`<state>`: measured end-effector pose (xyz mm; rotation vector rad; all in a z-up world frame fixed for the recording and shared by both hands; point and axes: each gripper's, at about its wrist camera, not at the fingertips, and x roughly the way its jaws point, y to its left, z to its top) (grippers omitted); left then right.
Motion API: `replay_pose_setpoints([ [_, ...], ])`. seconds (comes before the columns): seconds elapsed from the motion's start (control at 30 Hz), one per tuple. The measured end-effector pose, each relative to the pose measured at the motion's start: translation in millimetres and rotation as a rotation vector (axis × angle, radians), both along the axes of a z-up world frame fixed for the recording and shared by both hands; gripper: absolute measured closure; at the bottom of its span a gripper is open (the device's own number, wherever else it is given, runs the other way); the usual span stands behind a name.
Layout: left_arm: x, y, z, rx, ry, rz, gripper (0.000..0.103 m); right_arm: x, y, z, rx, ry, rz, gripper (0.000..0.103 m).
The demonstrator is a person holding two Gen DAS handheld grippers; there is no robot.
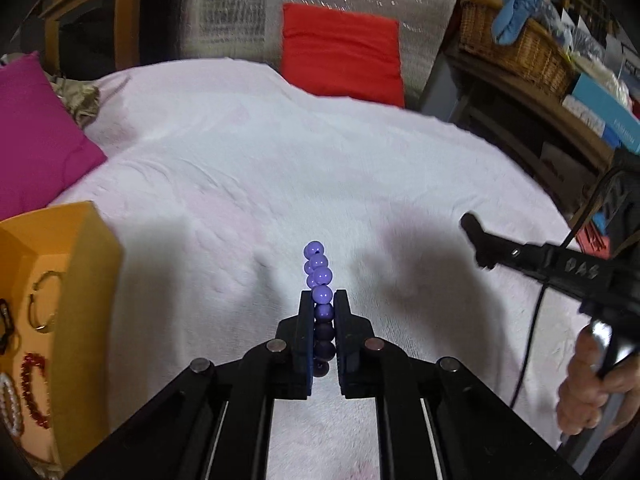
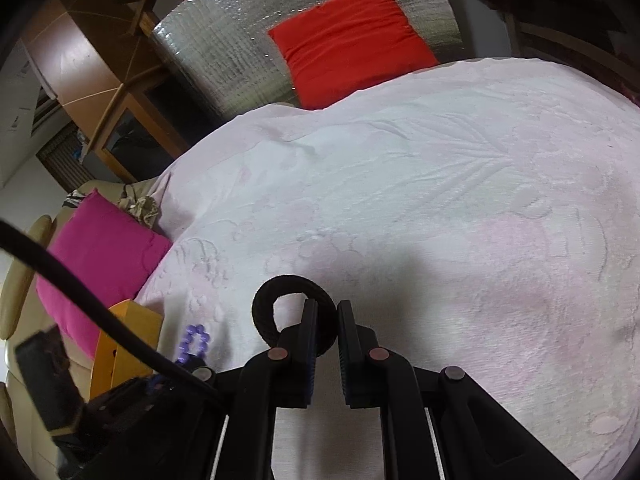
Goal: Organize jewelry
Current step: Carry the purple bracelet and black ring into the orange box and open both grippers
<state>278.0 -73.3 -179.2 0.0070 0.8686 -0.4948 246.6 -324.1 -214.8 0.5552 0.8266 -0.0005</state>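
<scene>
My left gripper [image 1: 323, 300] is shut on a purple bead bracelet [image 1: 319, 276], held edge-on above the white bedspread [image 1: 280, 152]; it also shows small in the right wrist view [image 2: 193, 342]. My right gripper [image 2: 327, 310] is shut on a black fabric hair tie [image 2: 276, 304], which loops out to the left of the fingers. In the left wrist view the right gripper [image 1: 478, 244] shows at the right. An orange box [image 1: 76, 280] at the left holds hoop earrings [image 1: 42, 306], a red bead bracelet [image 1: 34, 388] and a pearl bracelet [image 1: 9, 404].
A magenta cushion [image 1: 36, 136] lies left of the bedspread and a red cushion [image 1: 342, 50] leans at the back. A shelf with a wicker basket [image 1: 516, 44] and boxes stands at the right. A black cable [image 2: 92, 312] crosses the right wrist view.
</scene>
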Motion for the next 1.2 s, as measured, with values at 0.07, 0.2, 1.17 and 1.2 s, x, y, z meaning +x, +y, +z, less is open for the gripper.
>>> replay_pose_setpoints([
  [0.07,-6.1,9.9,6.9,-0.003,-0.010,0.017,0.094,0.8,9.2,2.4,0.001,-0.010,0.018,0.092],
  [0.2,-18.4,30.5,21.2,0.005,-0.042,0.058,0.094,0.6,30.5,8.3,0.002,-0.031,0.060,0.092],
  [1.17,-142.6,279.6,3.6,0.220,-0.053,0.514,0.094,-93.9,335.7,33.2,0.077,-0.150,0.684,0.092],
  [1.2,-139.6,278.9,1.6,0.211,-0.049,0.512,0.094,-95.0,337.0,29.7,0.065,-0.142,0.689,0.092],
])
